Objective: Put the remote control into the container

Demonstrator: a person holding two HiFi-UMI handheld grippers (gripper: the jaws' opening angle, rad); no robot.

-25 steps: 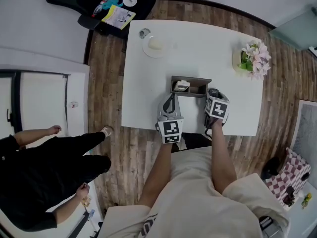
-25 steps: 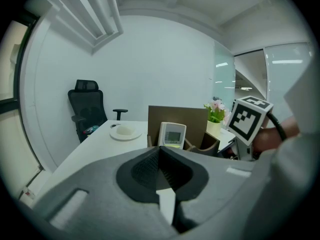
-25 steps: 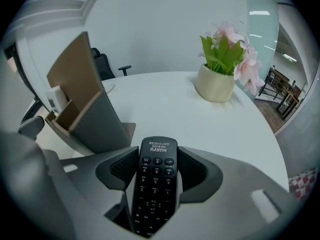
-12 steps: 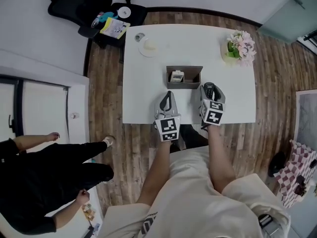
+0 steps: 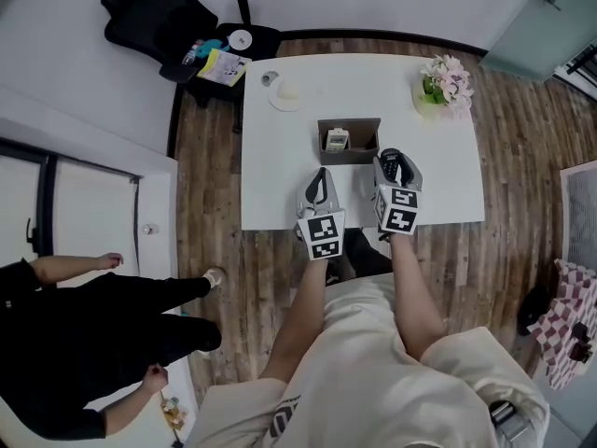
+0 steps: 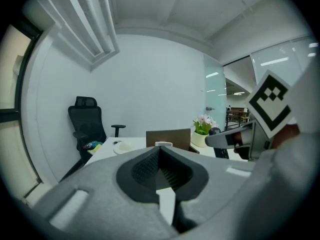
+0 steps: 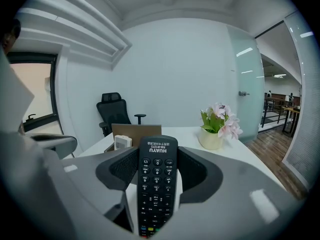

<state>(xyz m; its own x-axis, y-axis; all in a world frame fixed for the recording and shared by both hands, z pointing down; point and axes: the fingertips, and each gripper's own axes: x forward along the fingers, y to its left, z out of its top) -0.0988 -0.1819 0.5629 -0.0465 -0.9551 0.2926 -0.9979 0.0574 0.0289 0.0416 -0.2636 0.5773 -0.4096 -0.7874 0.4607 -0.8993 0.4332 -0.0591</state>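
Jaws, right gripper [image 7: 157, 151]: we record them closed on the remote control [image 7: 156, 184], one pad against each long edge. The remote is black, keypad up, and its top end reaches past the jaw tips towards the container [image 7: 136, 131].

Jaws, left gripper [image 6: 160, 149]: we record them fully together, with nothing between them.

Position, head view: both grippers are over the near half of the white table [image 5: 280, 175]. The left gripper [image 5: 321, 174] is just short of the container's left end and the right gripper [image 5: 393, 161] just short of its right end. The remote control [image 5: 393, 168] shows as a dark strip between the right jaws, outside the container. It appears to be held clear of the tabletop, though at this size we cannot be certain.

Container [image 5: 368, 124]: a brown open-topped box at mid-table with its long side across our view. A small white item [image 5: 337, 139] lies in its left part; we cannot tell what it is. The left gripper view shows the same box [image 6: 168, 136] ahead, beyond the closed jaws.

Other entries:
- Flower pot [image 5: 440, 84], pink blooms, at the far right corner of the table.
- White plate [image 5: 287, 92], at the far left of the table.
- Black office chair [image 5: 159, 21], beyond the table's far left corner.
- Person in black [image 5: 75, 315], on the wooden floor [image 5: 205, 185], well to the left of the table.
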